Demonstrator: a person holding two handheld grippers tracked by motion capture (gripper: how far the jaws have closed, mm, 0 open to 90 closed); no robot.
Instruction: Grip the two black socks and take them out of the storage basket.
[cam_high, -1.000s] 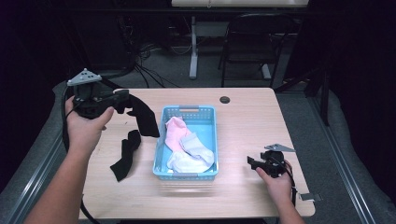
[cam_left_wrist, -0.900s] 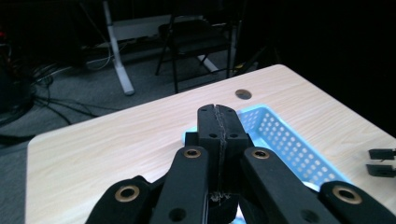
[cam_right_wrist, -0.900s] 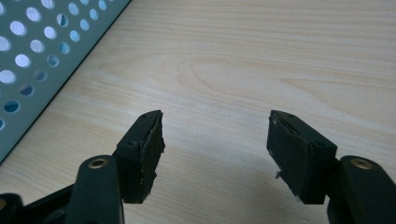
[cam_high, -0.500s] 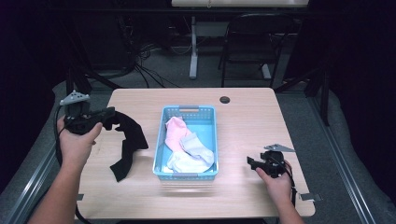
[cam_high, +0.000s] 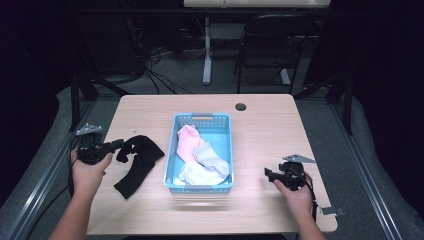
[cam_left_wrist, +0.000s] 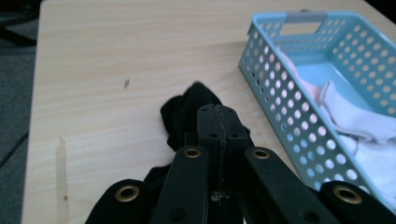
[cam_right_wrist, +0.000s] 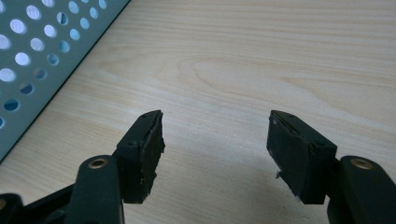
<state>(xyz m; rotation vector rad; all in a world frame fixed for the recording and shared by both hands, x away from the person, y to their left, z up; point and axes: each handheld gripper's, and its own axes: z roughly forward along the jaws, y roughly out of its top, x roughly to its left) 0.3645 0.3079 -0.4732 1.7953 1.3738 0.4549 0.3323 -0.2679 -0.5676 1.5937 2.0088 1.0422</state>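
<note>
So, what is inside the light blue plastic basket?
The light blue plastic basket holds a pink cloth and white cloths, overlapping. Anything beneath them is covered.

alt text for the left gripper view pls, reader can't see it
The left gripper, jaws closed together, pinches a black sock lying on a light wooden table. To its right stands a light blue perforated basket holding pink and white cloth.
</note>
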